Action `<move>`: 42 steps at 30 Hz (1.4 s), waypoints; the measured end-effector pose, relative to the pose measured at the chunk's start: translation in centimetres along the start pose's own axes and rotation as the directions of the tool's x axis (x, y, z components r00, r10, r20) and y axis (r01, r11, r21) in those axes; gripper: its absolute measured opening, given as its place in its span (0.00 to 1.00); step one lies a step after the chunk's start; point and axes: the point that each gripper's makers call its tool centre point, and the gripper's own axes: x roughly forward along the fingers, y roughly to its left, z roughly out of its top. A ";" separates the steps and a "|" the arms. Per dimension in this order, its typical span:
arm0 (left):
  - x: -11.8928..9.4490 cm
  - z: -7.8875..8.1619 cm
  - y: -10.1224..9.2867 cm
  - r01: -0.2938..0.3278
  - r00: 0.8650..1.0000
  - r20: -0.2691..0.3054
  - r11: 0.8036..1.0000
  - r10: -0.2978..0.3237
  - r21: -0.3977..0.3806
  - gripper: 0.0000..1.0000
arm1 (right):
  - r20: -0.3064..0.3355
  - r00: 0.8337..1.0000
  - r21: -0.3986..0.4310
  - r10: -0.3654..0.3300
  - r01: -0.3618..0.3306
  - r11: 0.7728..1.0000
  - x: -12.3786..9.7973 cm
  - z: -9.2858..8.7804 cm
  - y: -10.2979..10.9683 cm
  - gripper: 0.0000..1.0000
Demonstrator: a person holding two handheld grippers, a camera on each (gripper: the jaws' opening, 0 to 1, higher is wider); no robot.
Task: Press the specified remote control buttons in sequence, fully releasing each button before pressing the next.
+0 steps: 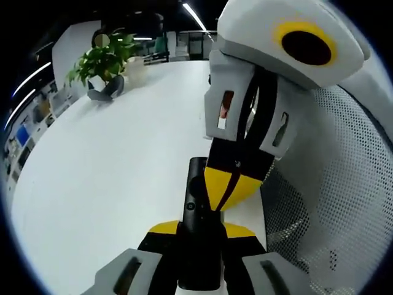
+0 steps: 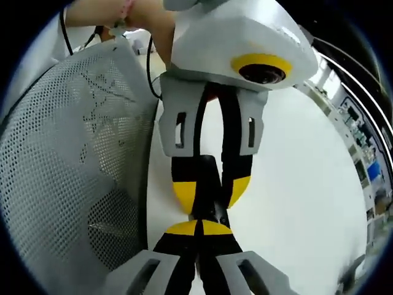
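Two grippers meet over one slim black remote control (image 1: pixel 199 230) in the left gripper view. My left gripper (image 1: pixel 201 236) rises from the bottom with its yellow-tipped jaws clamped on the remote's lower body, one on each side. I judge that this steadies it so that pressing cannot push it away. The right gripper (image 1: pixel 228 190) comes down from the upper right, its yellow tips drawn together into a single point resting on the remote's upper face, near a small round button. The wide white table (image 1: pixel 110 184) stretches away to the left with plenty of open room. A leafy green potted plant (image 1: pixel 104 61) stands well apart at the far edge. A white perforated mesh chair back (image 1: pixel 344 203) crowds the right side, just beside the table's edge.

In the right gripper view, my right gripper (image 2: pixel 198 228) rises from the bottom with its jaws together, tips touching the dark remote. The left gripper (image 2: pixel 212 193) faces it from above, its jaws either side of the remote. The mesh chair back sits close on the left, so I judge free room lies to the right, over bare table.
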 end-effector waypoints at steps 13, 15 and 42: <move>-0.1 0.0 -0.1 -0.010 0.999 0.031 1.000 0.011 -0.023 0.24 | 0.030 0.999 0.134 0.016 -0.020 0.991 -0.3 0.0 -1.6 0.00; -0.1 0.0 -0.1 -0.008 0.999 0.032 1.000 0.008 -0.023 0.24 | 0.023 1.000 0.122 0.020 -0.023 0.992 -0.3 -0.1 -1.5 0.00; -0.1 0.1 0.0 -0.019 0.997 0.070 0.999 0.021 -0.026 0.24 | 0.027 0.998 0.269 0.059 -0.064 0.961 -0.3 -0.4 -2.8 0.00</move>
